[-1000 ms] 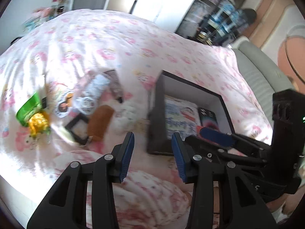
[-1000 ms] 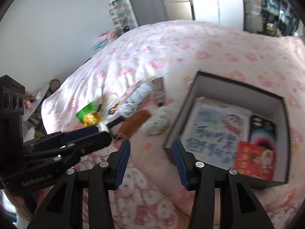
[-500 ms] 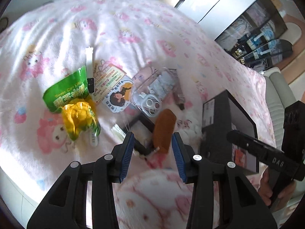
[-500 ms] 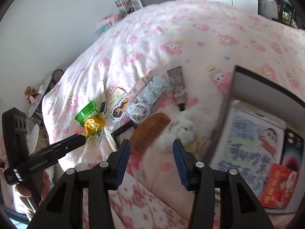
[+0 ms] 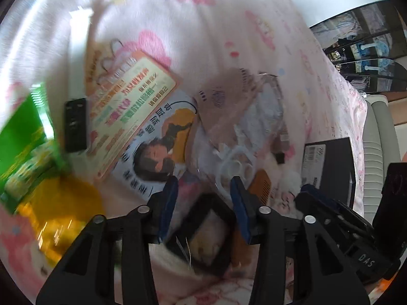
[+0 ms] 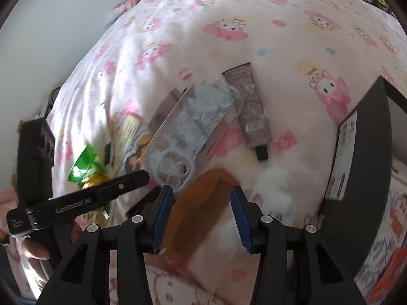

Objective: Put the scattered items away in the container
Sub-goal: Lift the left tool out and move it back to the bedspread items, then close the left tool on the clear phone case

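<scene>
Scattered items lie on a pink patterned blanket. My left gripper [image 5: 203, 211] hovers low over a small black square frame [image 5: 208, 231]; its jaws are opening, and the frame shows between them untouched. Past it lie a printed card [image 5: 132, 101], a cartoon sticker [image 5: 157, 157], a green packet [image 5: 20, 147] and a yellow toy [image 5: 58, 203]. My right gripper [image 6: 202, 216] stands open astride a brown comb [image 6: 203, 203], its pads clear of it. Beyond the comb lie a clear phone case [image 6: 195, 132] and a grey tube [image 6: 250, 106]. The black box [image 6: 356, 165] stands to the right.
A white fluffy toy [image 6: 274, 193] sits between the comb and the box. Printed packets [image 6: 381, 267] lie inside the box. A hand [image 6: 35, 249] holds the left gripper [image 6: 76, 203] at the left. A grey sofa [image 5: 376, 132] and dark shelves [image 5: 361, 38] stand beyond the bed.
Both grippers dropped and swung left, from over the box toward the scattered items. The left one now hangs over the black frame, the right one over the comb.
</scene>
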{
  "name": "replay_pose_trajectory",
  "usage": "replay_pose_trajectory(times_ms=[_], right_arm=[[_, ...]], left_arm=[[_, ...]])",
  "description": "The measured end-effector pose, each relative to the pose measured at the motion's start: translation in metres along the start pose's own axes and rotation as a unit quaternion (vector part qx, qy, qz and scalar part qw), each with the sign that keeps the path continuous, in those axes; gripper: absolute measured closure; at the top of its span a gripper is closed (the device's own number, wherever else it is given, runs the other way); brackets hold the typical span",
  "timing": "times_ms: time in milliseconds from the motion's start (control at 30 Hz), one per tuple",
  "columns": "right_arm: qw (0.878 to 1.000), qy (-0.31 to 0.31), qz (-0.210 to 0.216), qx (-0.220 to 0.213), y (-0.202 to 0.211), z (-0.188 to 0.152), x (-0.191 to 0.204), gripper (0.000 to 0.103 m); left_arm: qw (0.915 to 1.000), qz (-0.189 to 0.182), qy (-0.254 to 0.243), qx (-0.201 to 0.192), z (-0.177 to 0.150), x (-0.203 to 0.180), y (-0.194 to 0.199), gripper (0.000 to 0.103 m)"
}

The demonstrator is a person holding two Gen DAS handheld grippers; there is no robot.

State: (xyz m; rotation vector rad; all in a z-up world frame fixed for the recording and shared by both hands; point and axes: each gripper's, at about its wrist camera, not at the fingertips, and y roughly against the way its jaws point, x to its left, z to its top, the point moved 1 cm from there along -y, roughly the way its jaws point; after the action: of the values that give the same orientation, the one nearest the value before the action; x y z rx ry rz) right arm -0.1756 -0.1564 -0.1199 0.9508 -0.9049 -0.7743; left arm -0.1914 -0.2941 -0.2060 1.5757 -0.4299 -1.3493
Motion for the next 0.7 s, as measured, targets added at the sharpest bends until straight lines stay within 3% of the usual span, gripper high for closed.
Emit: replay_pose_trajectory(times_ms=[167, 267, 433, 467, 600, 700], right_arm=[[1.000, -0.023, -0.009, -0.004, -0.005, 0.005, -0.018, 0.060], [1.000, -0.027, -0.007, -0.002, -0.002, 0.004, -0.022, 0.060], [1.000, -0.025, -0.001, -0.004, 0.004, -0.002, -0.017, 0.060], [1.000, -0.025, 0.001, -0.003, 0.005, -0.004, -0.016, 0.060], [1.000, -0.015, 0.016, 0.002, 0.008, -0.014, -0.007, 0.060], [1.000, -0.001, 0.018, 0.010, 0.004, -0.016, 0.000, 0.060]], left_arm=[[0.9986, -0.047, -0.001, 0.025, 0.009, -0.001, -0.019, 0.059], [0.9977, -0.062, 0.000, 0.027, 0.008, 0.001, -0.017, 0.071], [0.9971, -0.076, -0.003, -0.003, -0.010, 0.006, 0.016, 0.080], [0.9963, -0.085, -0.002, -0.010, -0.017, 0.008, 0.026, 0.086], [0.9941, -0.101, 0.006, -0.038, -0.054, 0.025, 0.061, 0.087], [0.9939, -0.100, 0.021, -0.043, -0.063, 0.041, 0.068, 0.085]])
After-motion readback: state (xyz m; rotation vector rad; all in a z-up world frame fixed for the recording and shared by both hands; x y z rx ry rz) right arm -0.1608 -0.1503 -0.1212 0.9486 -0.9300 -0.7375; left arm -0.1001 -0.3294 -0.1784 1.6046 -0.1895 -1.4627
